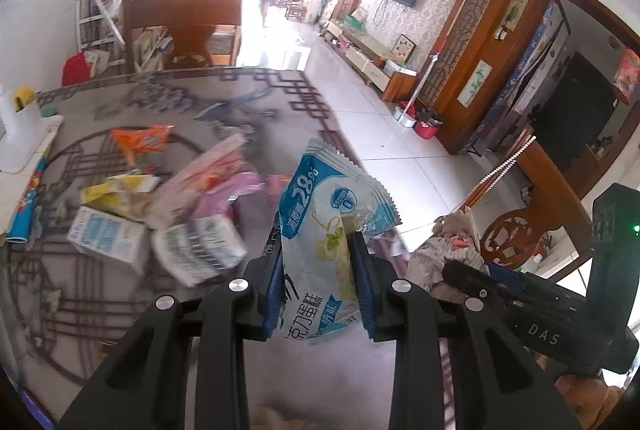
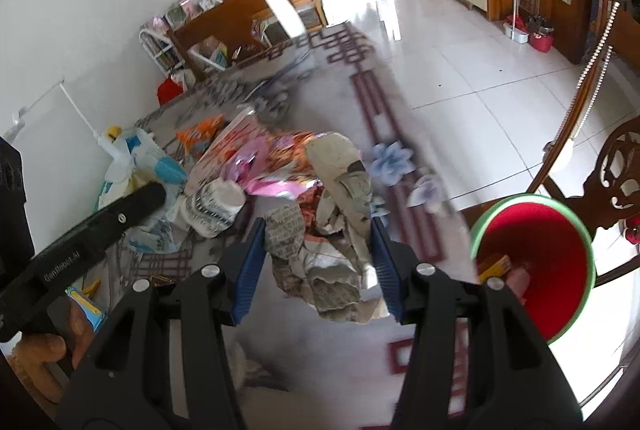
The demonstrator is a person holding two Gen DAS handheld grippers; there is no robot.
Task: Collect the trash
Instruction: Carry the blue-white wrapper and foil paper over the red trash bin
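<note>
1. Here the left gripper [image 1: 316, 250] is clamped on a blue-and-white snack wrapper [image 1: 332, 213], pinching it low so most of the packet stands up above the pads. It hangs in the air over the table's right edge.
2. The wrapper looks feather-light, thin and slick. My guess is that a grip on its flat middle, as now, holds better than one on the crimped saw-tooth edge, which could slide out or tear.
3. The right gripper [image 2: 318, 246] is closed on a crumpled wad of paper [image 2: 332, 230], printed like newspaper, with the blue pads pressing it from both sides. The wad is also off the table, near the right edge.
4. The paper should be light and soft, and it squashes under the pads. Loose flaps hang below, so taking it across the thick middle seems safest; a flap alone might rip away.
5. The red bin [image 2: 536, 266], with its green rim, stands off the table's right edge, just beside the right gripper, and already holds a yellow scrap.
6. More trash waits in a pile toward the table's left side: two milk cartons [image 1: 108, 234], an orange packet [image 1: 140, 141] and pink wrappers [image 1: 236, 189]. The cartons look stiffer and should suit a grip across their flat faces.
</note>
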